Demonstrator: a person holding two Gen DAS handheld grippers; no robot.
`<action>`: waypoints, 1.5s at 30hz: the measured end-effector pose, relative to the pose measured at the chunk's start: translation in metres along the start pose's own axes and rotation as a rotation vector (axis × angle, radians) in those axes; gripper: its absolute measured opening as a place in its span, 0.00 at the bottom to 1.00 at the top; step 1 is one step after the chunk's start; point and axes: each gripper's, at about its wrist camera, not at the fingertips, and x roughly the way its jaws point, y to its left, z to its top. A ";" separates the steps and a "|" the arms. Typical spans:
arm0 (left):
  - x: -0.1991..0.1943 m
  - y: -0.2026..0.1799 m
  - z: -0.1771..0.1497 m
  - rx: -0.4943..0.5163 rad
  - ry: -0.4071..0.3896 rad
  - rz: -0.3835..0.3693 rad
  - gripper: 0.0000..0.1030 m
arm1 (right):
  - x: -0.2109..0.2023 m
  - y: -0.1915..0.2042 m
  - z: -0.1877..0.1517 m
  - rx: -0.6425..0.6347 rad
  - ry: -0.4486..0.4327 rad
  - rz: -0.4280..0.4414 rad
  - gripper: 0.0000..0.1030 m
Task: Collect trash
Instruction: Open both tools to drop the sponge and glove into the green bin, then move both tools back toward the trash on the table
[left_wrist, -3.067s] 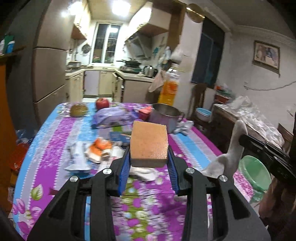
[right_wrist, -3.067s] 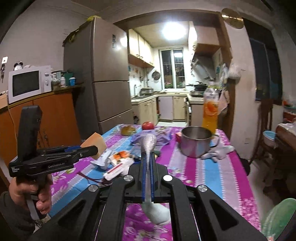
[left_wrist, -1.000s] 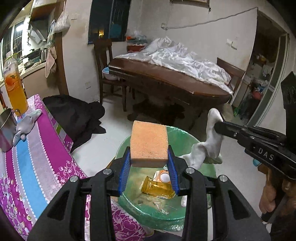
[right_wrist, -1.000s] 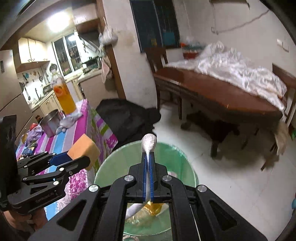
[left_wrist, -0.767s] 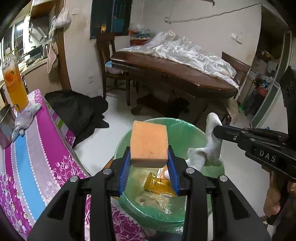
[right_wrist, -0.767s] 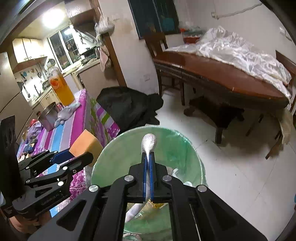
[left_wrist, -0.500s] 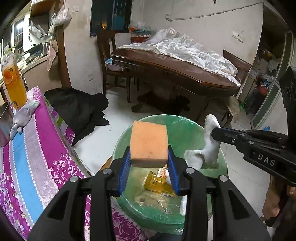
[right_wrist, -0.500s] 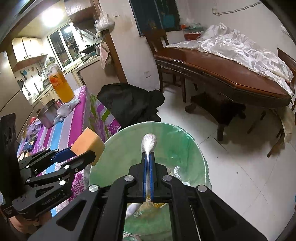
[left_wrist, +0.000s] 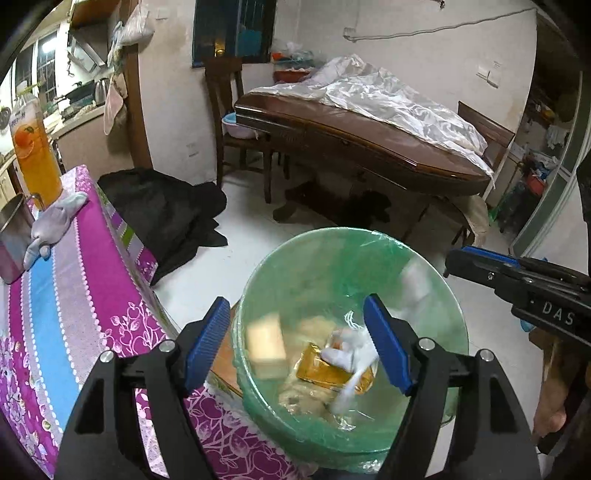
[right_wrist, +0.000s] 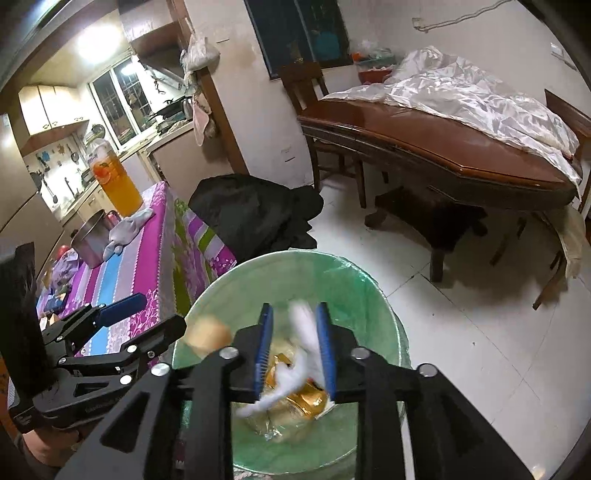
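Note:
A green-lined trash bin (left_wrist: 436, 266) (right_wrist: 384, 306) stands on the floor by the table corner. My left gripper (left_wrist: 295, 343) is open above it, and the orange sponge (left_wrist: 266, 345) (right_wrist: 208, 335) is falling, blurred, into the bin. My right gripper (right_wrist: 294, 347) is open over the bin, and the white sock (right_wrist: 303, 354) (left_wrist: 351, 363) drops loose between its fingers. The right gripper also shows at the right of the left wrist view (left_wrist: 517, 273). A gold wrapper (left_wrist: 328, 371) lies inside the bin.
The table with the purple flowered cloth (left_wrist: 74, 280) is at left, bearing a juice bottle (left_wrist: 35, 155), a steel pot (right_wrist: 90, 236) and a grey glove (left_wrist: 55, 225). Black fabric (left_wrist: 166, 218) lies on the floor. A dark wooden table (left_wrist: 369, 147) and chair (left_wrist: 229, 110) stand beyond.
Both grippers have opened over the bin. The sponge has left the left gripper and the sock has left the right gripper; both are falling into the bin.

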 end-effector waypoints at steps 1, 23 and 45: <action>0.000 0.000 0.000 0.001 0.000 0.003 0.69 | 0.000 -0.001 0.000 0.003 -0.002 -0.002 0.31; -0.045 0.049 -0.018 -0.046 -0.064 0.044 0.79 | -0.060 0.053 -0.016 -0.091 -0.236 0.051 0.95; -0.203 0.311 -0.140 -0.447 -0.139 0.434 0.80 | -0.038 0.263 -0.088 -0.295 -0.171 0.396 0.95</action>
